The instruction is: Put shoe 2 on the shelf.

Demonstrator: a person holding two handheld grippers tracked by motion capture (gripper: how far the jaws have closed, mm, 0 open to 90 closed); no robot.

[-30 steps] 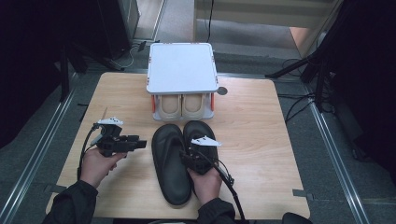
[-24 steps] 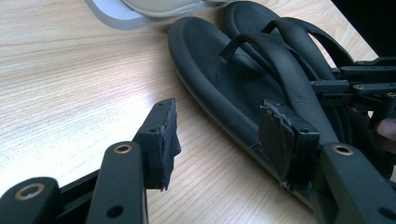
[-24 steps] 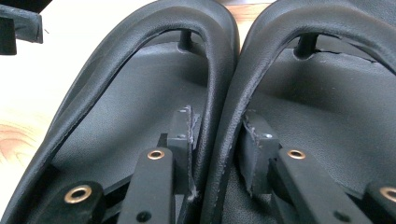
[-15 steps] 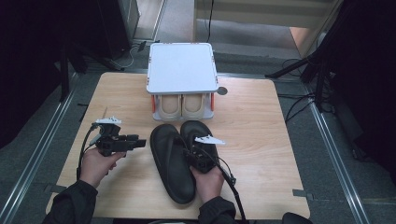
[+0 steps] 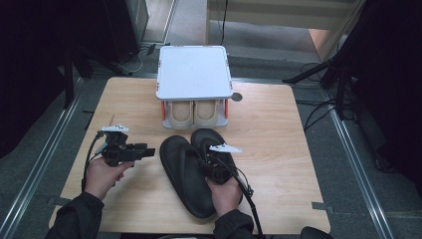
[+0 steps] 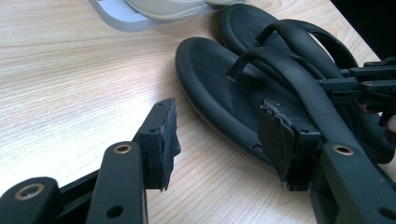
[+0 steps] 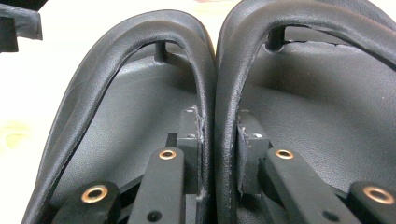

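Black flip-flops [image 5: 191, 172] lie side by side on the wooden table [image 5: 278, 139], just in front of the white shoe rack [image 5: 194, 72] that holds a beige pair [image 5: 194, 112]. The right gripper [image 5: 215, 164] has just been closing, and its jaws now pinch the two inner straps [image 7: 217, 116] together. The left gripper [image 5: 144, 151] hovers released, left of the flip-flops, jaws apart.
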